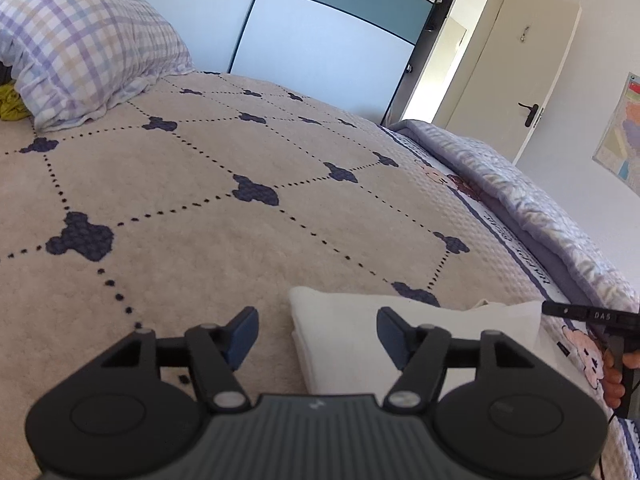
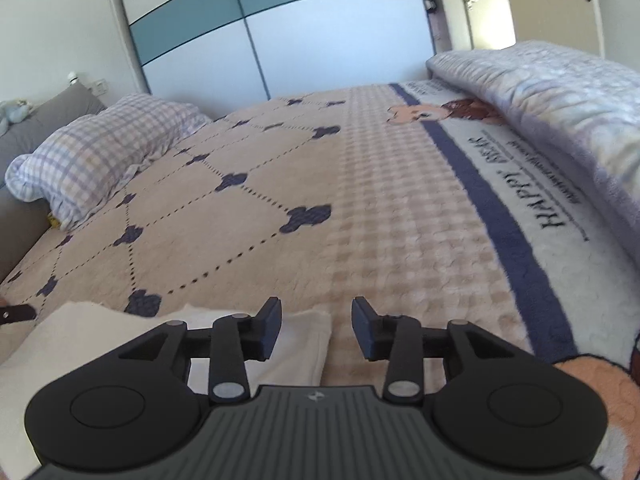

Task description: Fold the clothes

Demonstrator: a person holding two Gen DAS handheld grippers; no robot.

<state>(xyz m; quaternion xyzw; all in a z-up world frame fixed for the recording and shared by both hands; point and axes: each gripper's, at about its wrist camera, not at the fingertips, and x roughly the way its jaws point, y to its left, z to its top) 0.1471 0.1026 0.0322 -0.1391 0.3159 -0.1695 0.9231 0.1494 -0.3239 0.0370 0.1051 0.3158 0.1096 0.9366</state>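
Observation:
A folded white garment (image 1: 340, 332) lies on the beige bedspread (image 1: 200, 184) near the bed's front edge. My left gripper (image 1: 316, 332) is open and empty, its jaws straddling the garment's left end from above. In the right wrist view the same garment (image 2: 304, 340) lies at lower left. My right gripper (image 2: 316, 328) is open and empty, its left finger over the garment's right edge. The right gripper's body also shows in the left wrist view (image 1: 592, 316), held by a hand at the right edge.
A checked pillow (image 1: 80, 48) lies at the bed's far left with a yellow cloth (image 1: 12, 106) beside it. A rolled lilac quilt (image 2: 560, 100) lies along the bed's right side. Wardrobe doors (image 1: 300, 20) and a room door (image 1: 516, 80) stand behind.

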